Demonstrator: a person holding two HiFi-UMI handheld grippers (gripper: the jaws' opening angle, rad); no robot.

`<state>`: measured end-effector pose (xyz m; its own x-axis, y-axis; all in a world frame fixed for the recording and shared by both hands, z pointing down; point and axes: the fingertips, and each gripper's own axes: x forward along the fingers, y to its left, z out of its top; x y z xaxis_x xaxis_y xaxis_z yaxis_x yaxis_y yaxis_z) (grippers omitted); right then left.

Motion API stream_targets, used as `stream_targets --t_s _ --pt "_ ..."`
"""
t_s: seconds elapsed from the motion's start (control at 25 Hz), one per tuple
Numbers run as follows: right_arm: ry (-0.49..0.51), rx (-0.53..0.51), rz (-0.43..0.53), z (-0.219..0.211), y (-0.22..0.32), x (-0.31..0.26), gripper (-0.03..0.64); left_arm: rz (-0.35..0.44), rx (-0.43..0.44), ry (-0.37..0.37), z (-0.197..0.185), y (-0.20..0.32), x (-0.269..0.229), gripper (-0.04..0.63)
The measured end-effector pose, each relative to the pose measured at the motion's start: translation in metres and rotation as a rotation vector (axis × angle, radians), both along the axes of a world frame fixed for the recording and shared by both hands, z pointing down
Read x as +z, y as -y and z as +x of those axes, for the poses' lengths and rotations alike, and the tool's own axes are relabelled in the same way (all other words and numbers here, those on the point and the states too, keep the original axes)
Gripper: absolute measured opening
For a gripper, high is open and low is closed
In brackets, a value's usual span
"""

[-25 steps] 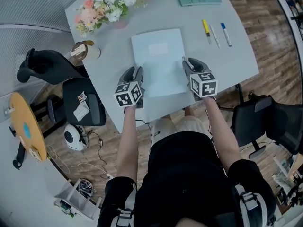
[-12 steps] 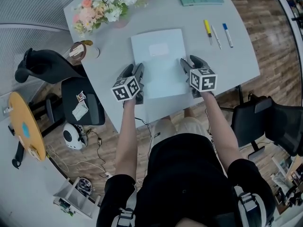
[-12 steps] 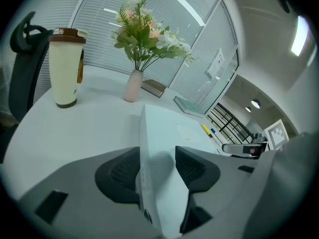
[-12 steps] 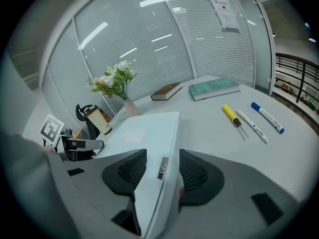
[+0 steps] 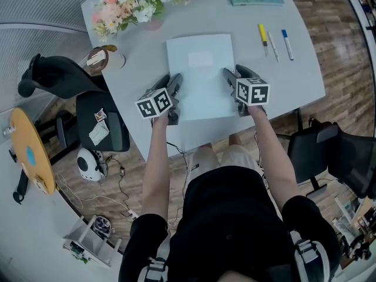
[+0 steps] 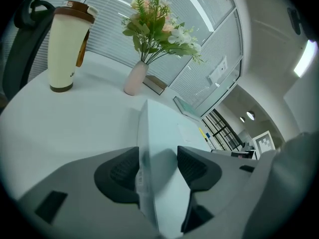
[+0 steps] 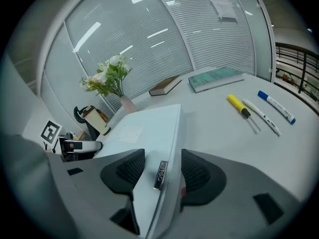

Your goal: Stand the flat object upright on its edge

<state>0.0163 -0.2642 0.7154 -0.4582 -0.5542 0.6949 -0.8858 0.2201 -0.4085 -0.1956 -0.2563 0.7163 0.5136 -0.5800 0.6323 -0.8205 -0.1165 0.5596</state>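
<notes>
Flat pale-blue box (image 5: pixel 200 69) lying flat on the grey bench (image 5: pixel 294 78), with a gripper at each side edge.

The left gripper (image 5: pixel 171 84) straddles the box's left edge and the right gripper (image 5: pixel 235 75) its right edge. Both pairs of fingers have just been opening and stand apart, with the edge between them but not clamped. A small dark badge (image 7: pixel 160 175) on that edge shows between the right fingers. Beyond the box stand a vase of flowers (image 5: pixel 136 2) and a lidded cup (image 5: pixel 104 57). Three markers (image 5: pixel 274 40) lie to the right.
</notes>
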Motion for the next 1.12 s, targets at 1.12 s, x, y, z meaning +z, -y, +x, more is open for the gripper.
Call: stream_targets --t_s 1.12 --pt "0.059 -0.027 0.000 0.001 -0.020 -0.024 0.179 0.037 0.054 0.021 0.003 -0.020 -0.028 0.204"
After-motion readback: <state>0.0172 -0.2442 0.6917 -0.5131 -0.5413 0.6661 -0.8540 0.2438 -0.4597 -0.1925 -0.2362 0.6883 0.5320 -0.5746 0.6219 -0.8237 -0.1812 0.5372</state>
